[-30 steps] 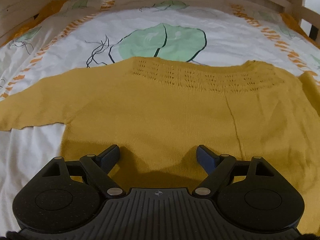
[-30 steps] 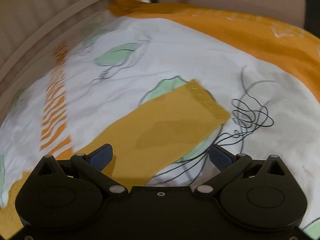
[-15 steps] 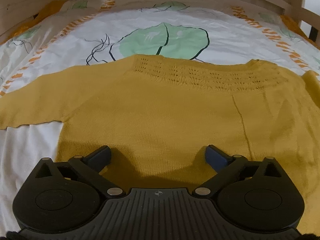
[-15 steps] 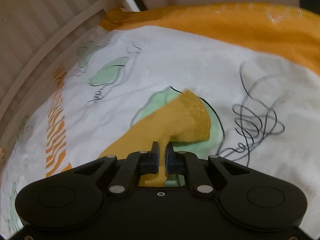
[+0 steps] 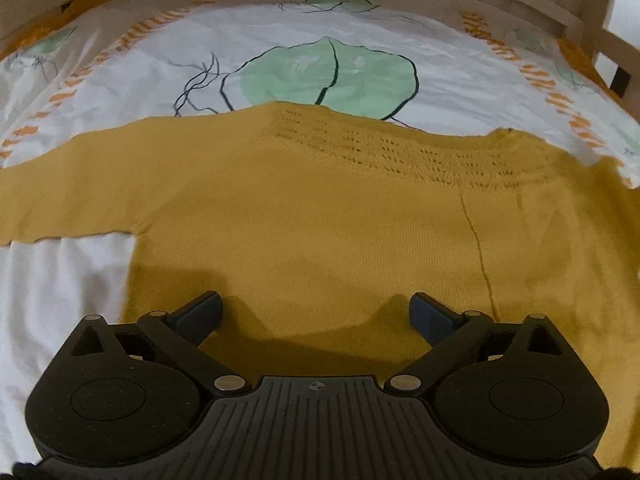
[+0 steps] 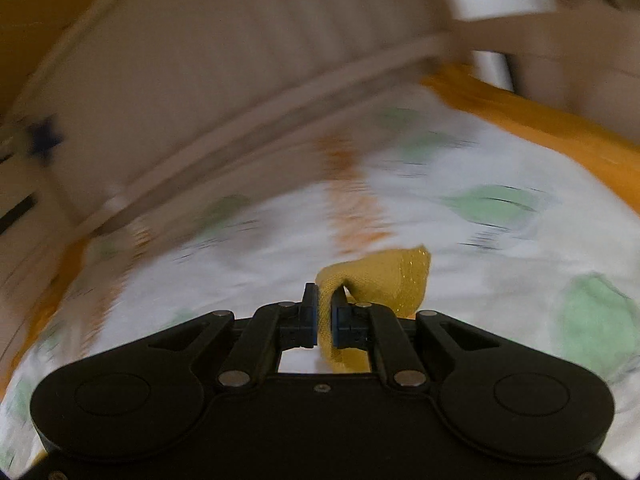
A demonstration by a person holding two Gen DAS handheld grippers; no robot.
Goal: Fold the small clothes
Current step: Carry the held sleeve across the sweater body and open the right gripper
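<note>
Nearest, the left gripper (image 5: pixel 316 312) hangs with jaws spread wide over the near hem of the mustard sweater (image 5: pixel 320 220), which lies flat on the leaf-print bedsheet (image 5: pixel 360 28). The right gripper (image 6: pixel 325 322) is clamped on the sweater's sleeve cuff (image 6: pixel 384 280), lifted above the blurred sheet. Farthest stands the wooden bed frame (image 5: pixel 560 4).

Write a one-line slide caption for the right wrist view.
Right gripper shut on the yellow sweater's sleeve, lifted above the leaf-print bedsheet, background blurred.

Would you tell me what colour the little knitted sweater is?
Mustard yellow; the sweater shows best in the left wrist view.
</note>
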